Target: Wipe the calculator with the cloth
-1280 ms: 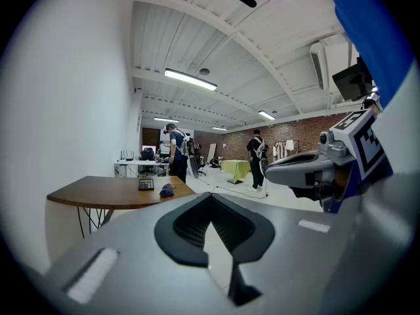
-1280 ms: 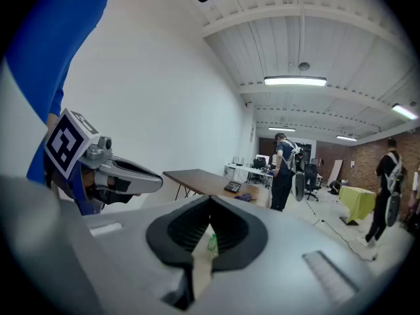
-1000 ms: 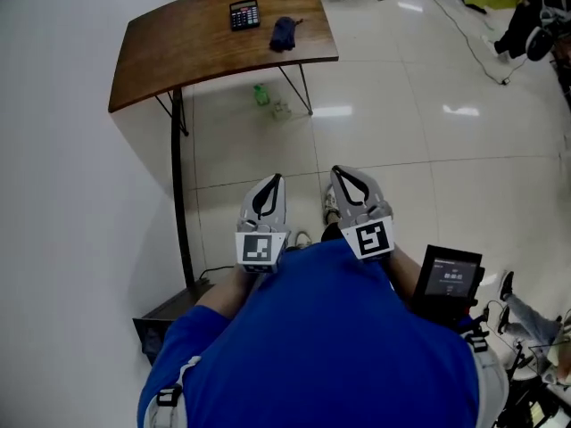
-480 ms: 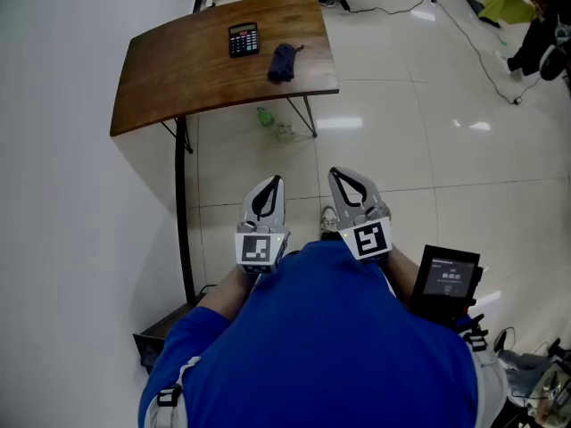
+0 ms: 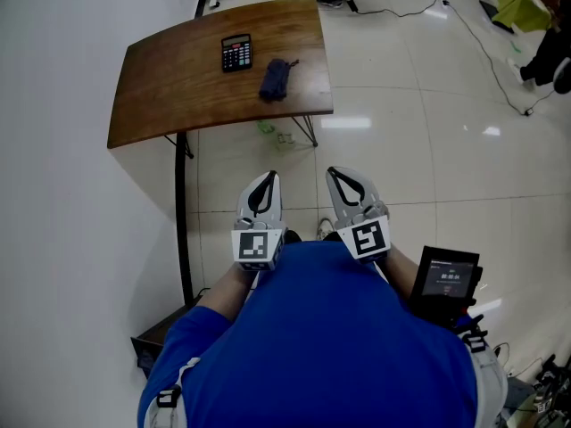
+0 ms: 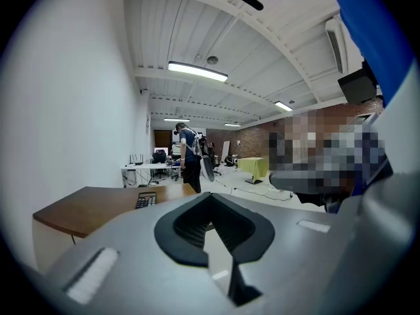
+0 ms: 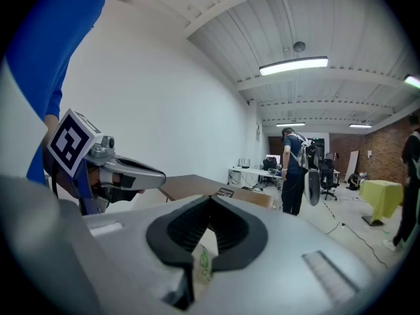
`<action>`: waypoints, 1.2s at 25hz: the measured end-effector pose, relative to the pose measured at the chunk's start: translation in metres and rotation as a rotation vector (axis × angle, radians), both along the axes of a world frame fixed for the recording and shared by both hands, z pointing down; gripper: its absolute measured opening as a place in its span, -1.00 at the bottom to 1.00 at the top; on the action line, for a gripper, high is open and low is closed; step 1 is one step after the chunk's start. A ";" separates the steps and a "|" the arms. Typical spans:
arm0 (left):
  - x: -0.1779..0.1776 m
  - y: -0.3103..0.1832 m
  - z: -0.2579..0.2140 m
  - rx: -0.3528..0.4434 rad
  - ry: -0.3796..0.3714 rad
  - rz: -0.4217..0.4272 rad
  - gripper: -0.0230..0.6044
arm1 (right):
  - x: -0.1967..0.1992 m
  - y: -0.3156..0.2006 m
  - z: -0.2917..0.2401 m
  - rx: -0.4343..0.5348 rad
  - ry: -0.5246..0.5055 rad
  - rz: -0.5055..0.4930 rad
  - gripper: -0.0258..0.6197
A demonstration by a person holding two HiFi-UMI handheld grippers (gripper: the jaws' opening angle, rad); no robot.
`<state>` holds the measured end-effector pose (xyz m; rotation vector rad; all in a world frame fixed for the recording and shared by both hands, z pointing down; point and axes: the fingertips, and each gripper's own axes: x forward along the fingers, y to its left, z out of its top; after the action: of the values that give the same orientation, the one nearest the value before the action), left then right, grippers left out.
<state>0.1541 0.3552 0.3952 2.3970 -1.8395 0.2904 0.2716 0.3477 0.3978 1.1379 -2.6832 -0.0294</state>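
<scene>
A black calculator (image 5: 236,53) lies on the brown wooden table (image 5: 169,78) at the top of the head view. A dark blue cloth (image 5: 275,78) is bunched just right of it, apart from it. Both grippers are held close to my body over the floor, well short of the table. My left gripper (image 5: 270,178) is shut and empty. My right gripper (image 5: 332,173) is shut and empty too. The left gripper view looks past its closed tips (image 6: 210,194) to the calculator (image 6: 146,200) on the table (image 6: 79,209). In the right gripper view the left gripper (image 7: 118,172) shows at the left.
A white wall runs along the left. A green bottle (image 5: 266,127) lies on the tiled floor under the table. A black box (image 5: 161,333) sits by the wall. A black screen device (image 5: 449,279) hangs at my right side. A person (image 6: 190,163) stands far back.
The table, calculator and cloth have slid lower in the head view, so they are nearer now. Both grippers have stayed shut and side by side in front of my body.
</scene>
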 end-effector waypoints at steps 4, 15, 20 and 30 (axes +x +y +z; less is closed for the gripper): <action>-0.007 -0.022 0.006 -0.015 -0.020 -0.016 -0.91 | -0.005 -0.021 0.004 -0.020 -0.011 -0.020 -0.92; -0.061 -0.112 0.025 -0.001 0.017 -0.020 -0.91 | -0.058 -0.111 0.031 -0.043 0.022 -0.005 -0.92; -0.084 -0.144 0.000 0.031 0.021 0.017 -0.91 | -0.081 -0.138 0.010 -0.062 0.027 0.032 -0.92; -0.152 -0.211 0.025 0.003 0.056 0.103 -0.91 | -0.141 -0.208 0.026 -0.087 0.062 0.143 -0.92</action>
<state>0.0020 0.1446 0.4202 2.4798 -1.6980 0.2268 0.1306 0.1392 0.4240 1.2758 -2.5169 0.0744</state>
